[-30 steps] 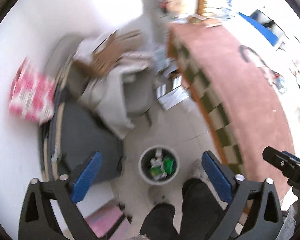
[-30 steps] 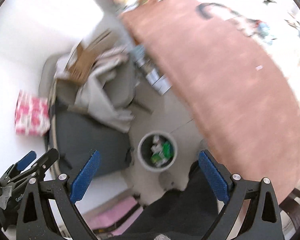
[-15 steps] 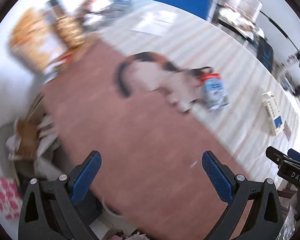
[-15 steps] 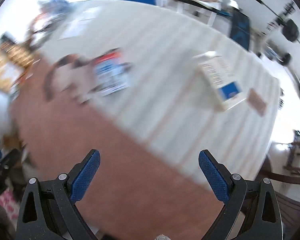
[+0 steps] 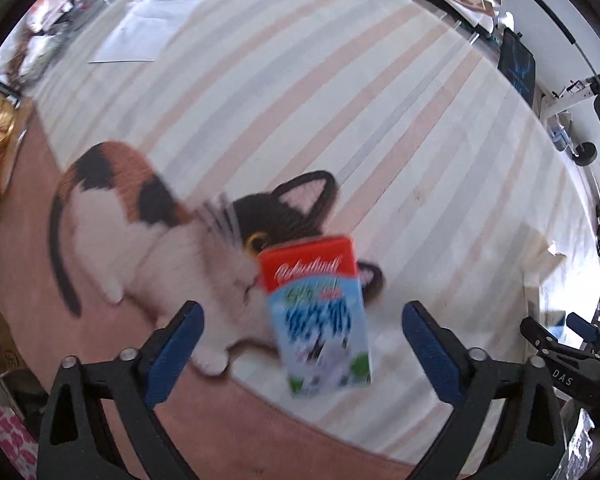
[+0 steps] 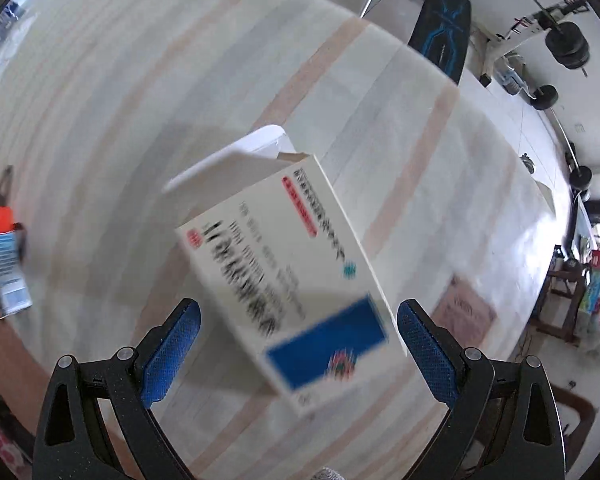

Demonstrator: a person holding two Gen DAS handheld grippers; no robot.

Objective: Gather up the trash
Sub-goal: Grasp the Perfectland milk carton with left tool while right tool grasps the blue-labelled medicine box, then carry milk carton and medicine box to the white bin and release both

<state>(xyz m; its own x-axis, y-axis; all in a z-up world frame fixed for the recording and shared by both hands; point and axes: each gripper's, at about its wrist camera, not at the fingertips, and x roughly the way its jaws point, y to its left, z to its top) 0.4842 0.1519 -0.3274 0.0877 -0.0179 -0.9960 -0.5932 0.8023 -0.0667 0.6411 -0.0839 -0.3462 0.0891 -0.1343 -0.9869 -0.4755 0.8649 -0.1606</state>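
Striped tabletop (image 5: 380,100) carrying both bits of trash: milk carton (image 5: 320,320) lying lengthwise between left gripper (image 5: 302,346) fingers, just closing slightly, not touching; medicine box (image 6: 284,280) lying diagonally between right gripper (image 6: 298,344), spread wide.

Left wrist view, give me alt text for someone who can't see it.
A blue and red carton lies on a cat-print cloth between the open left tool, untouched by its pads. The right tool shows at the right edge.
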